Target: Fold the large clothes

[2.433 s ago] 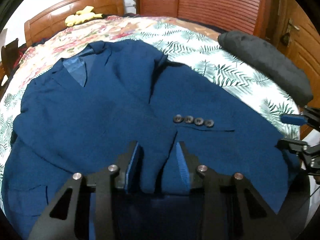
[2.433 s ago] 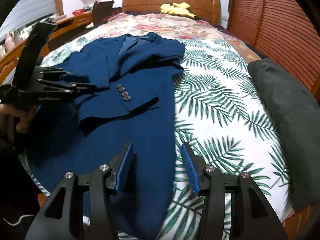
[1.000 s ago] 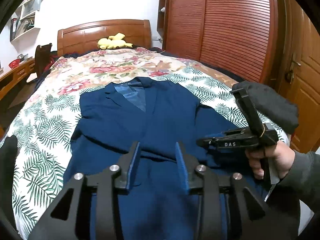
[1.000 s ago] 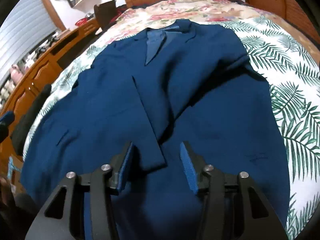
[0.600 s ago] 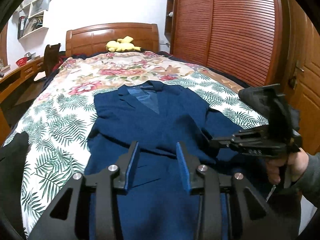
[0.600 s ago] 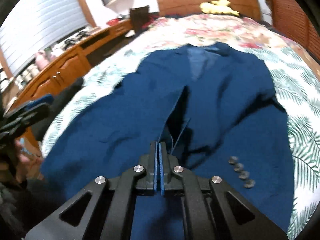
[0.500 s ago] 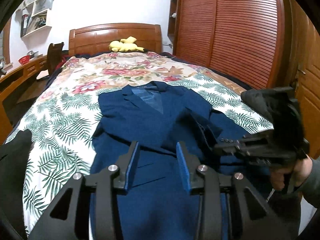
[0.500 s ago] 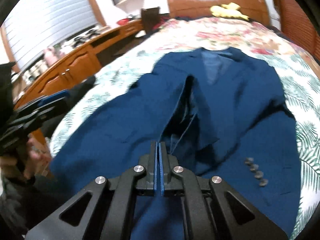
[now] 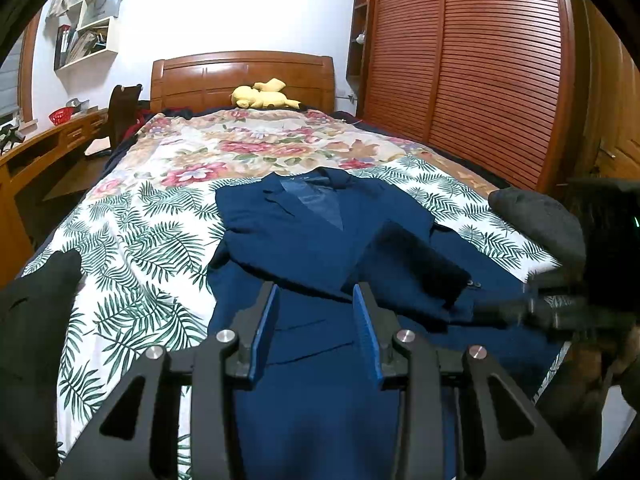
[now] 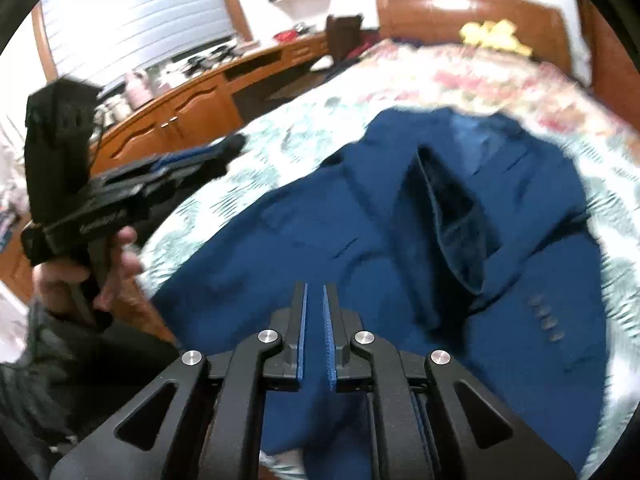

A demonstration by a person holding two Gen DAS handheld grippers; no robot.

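A navy blue suit jacket (image 9: pixel 320 248) lies face up on the bed (image 9: pixel 140 240), collar toward the headboard. Its right sleeve (image 9: pixel 420 264) is folded across the front, cuff buttons showing. My left gripper (image 9: pixel 314 300) is open and empty, held above the jacket's lower part. My right gripper (image 10: pixel 314 304) has its jaws a narrow gap apart over the jacket's (image 10: pixel 360 240) lower hem; the sleeve (image 10: pixel 456 232) lies just ahead of it. The view is blurred. The right gripper also shows at the right edge of the left wrist view (image 9: pixel 480 312), and the left gripper in the right wrist view (image 10: pixel 224 152).
A dark pillow (image 9: pixel 540 224) lies at the bed's right edge and a dark garment (image 9: pixel 36 320) at its left edge. A yellow plush toy (image 9: pixel 260 96) sits by the headboard. A wooden desk (image 10: pixel 180 108) runs along the left wall, louvred wardrobe doors (image 9: pixel 480 60) along the right.
My right gripper, shut on the sleeve half a second ago, has opened slightly and let it drop across the jacket front. My left gripper has stayed open and drawn back a little.
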